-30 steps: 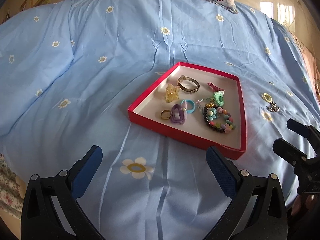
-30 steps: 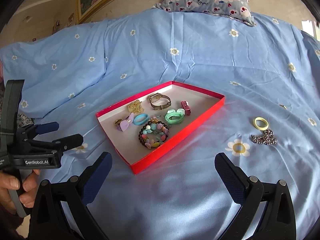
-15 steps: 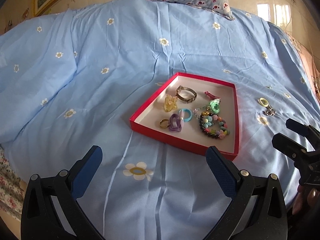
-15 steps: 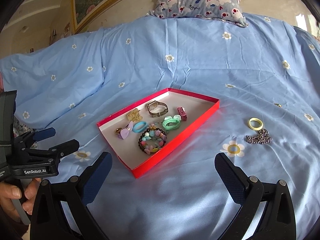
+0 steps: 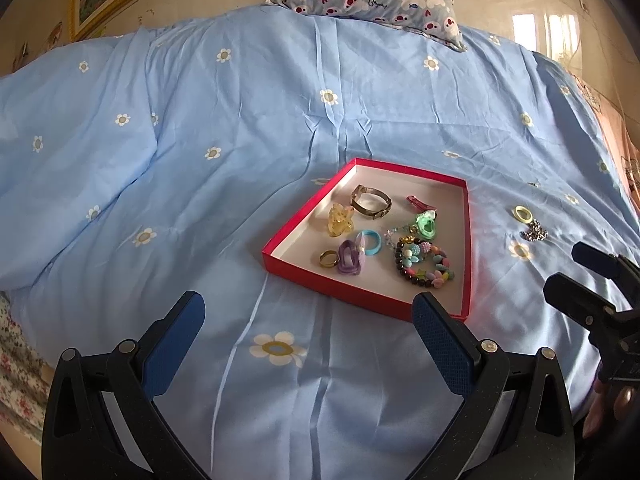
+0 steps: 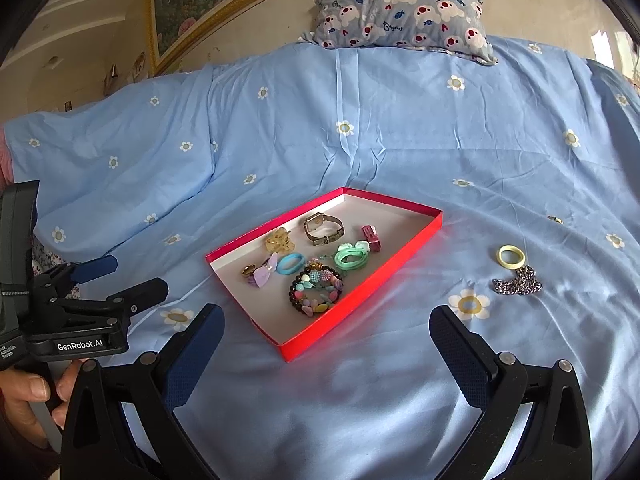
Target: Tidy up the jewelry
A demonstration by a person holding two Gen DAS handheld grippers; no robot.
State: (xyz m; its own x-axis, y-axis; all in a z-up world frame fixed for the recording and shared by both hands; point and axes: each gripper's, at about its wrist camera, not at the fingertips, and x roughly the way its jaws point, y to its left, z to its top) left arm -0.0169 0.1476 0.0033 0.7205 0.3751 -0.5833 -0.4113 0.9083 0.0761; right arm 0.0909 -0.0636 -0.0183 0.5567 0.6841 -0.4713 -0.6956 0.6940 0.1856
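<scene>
Both cameras have drawn back since the earlier frames; the red tray (image 6: pixel 362 292) sits smaller and farther off. Left gripper (image 5: pixel 308 330) and right gripper (image 6: pixel 326 338) hover above the blue bedspread (image 6: pixel 400 392), jaws spread wide, grasping nothing. Outside the tray, at its 3 o'clock, lie a yellow ring (image 6: pixel 511 257) and, touching it, a silver chain (image 6: pixel 518 281).

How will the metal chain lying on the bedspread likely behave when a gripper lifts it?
The chain lies bunched in a loose heap, so it is probably floppy and will dangle. Its small shiny links may slip between pads. It touches the yellow ring, which might get nudged.
</scene>
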